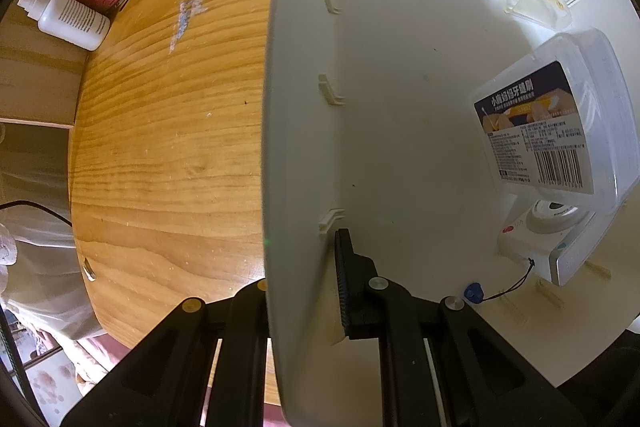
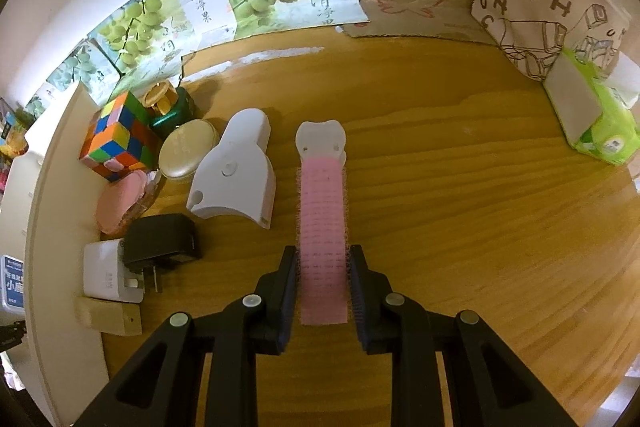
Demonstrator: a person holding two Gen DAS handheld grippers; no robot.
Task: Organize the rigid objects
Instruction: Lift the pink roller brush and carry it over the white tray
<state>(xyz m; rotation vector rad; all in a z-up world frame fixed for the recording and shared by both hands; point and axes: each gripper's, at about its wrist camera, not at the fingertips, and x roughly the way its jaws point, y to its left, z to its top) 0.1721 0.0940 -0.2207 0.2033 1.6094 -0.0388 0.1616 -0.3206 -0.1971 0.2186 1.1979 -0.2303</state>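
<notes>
My right tool (image 2: 323,277) grips the pink, fuzzy hair roller (image 2: 323,223) lying straight ahead on the wooden desk (image 2: 460,207). My left tool (image 1: 304,291) is clamped on the white plastic bin's (image 1: 400,107) smooth wall, one finger each side.

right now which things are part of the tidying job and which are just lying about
Part of the job:
- pink hair roller with white clip, in the right gripper
- white plastic storage bin, wall held by the left gripper
- colourful puzzle cube
- black plug adapter
- clear labelled box, inside the bin

Lying about:
- green tissue pack
- printed cloth bag
- white bottle
</notes>
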